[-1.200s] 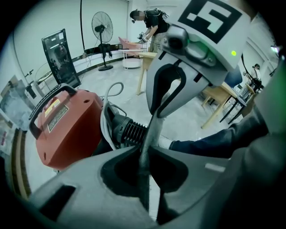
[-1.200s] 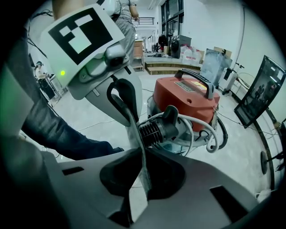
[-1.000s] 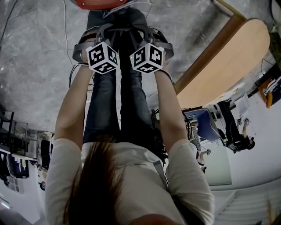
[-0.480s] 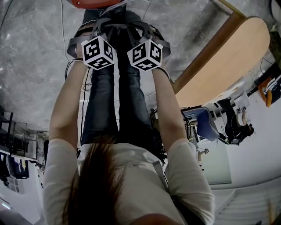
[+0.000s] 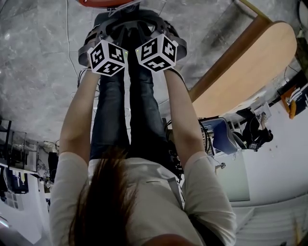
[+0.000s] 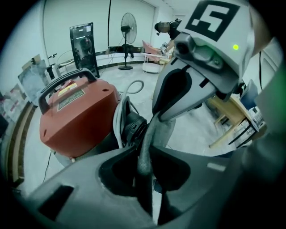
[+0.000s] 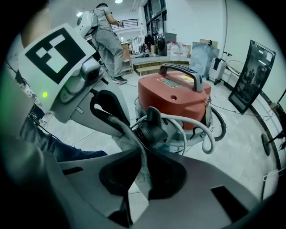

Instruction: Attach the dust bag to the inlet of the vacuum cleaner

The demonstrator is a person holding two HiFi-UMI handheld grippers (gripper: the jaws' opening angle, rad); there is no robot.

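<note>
The red vacuum cleaner stands on the floor just past both grippers, with its black inlet facing them. A grey fabric dust bag hangs between the grippers, right in front of the inlet. My left gripper has just been opening. The bag's edge stands between its jaws, with a slit of light beside it. My right gripper has eased a little and still pinches the bag's other edge. In the head view both grippers sit side by side below the vacuum.
A white hose loops round the vacuum's base. A wooden table stands to the right. Cables trail over the grey floor. A person stands far behind, and a fan and a black panel stand farther off.
Both marker cubes have rolled, drawn closer together and shifted slightly toward the vacuum at the top of the head view.
</note>
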